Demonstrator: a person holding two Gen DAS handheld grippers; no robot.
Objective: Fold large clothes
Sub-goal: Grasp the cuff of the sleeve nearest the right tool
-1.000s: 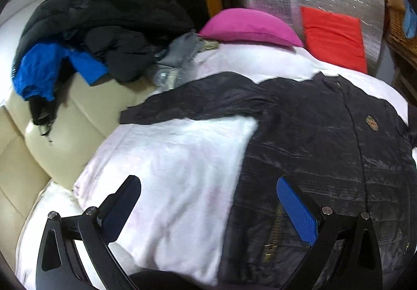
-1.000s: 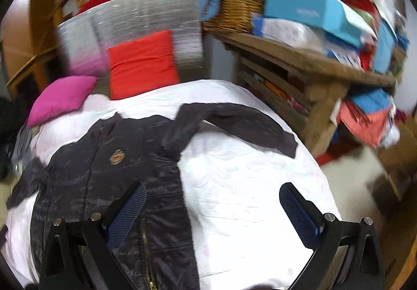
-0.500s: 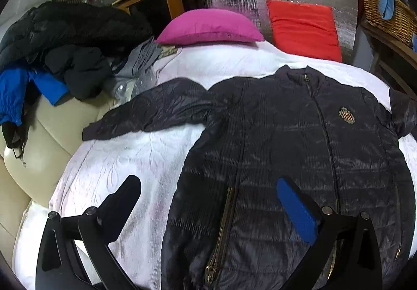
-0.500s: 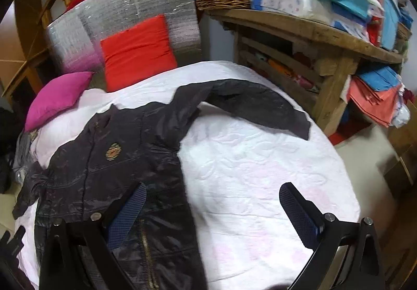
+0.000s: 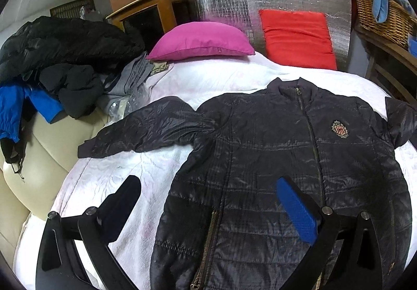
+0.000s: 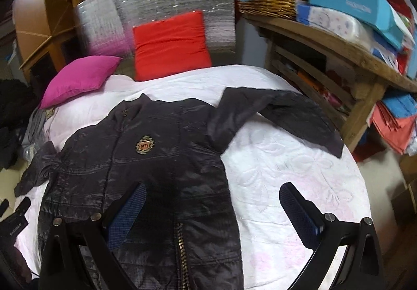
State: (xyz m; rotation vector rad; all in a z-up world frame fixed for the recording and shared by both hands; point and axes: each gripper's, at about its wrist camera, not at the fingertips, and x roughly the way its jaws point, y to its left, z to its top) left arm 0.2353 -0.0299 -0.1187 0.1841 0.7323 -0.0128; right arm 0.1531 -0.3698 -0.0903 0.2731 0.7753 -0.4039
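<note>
A dark quilted jacket [image 5: 273,154] with a chest crest lies flat, front up and zipped, on a bed with a white quilt [image 5: 109,180]. Both sleeves are spread out sideways; the right wrist view shows the jacket [image 6: 156,159] with one sleeve [image 6: 286,113] reaching toward the bed's right edge. My left gripper [image 5: 208,201] is open and empty, hovering above the jacket's lower left side. My right gripper [image 6: 211,206] is open and empty above the jacket's lower right hem.
A pile of dark and blue clothes [image 5: 52,66] sits on a cream sofa [image 5: 39,159] left of the bed. A pink pillow [image 5: 200,41] and a red cushion [image 5: 297,38] lie at the head. A cluttered wooden shelf [image 6: 338,55] stands on the right.
Both grippers have swung toward the middle of the bed, so the jacket's body now sits more centred in both views. The jacket itself has not moved. Both grippers stay open.
</note>
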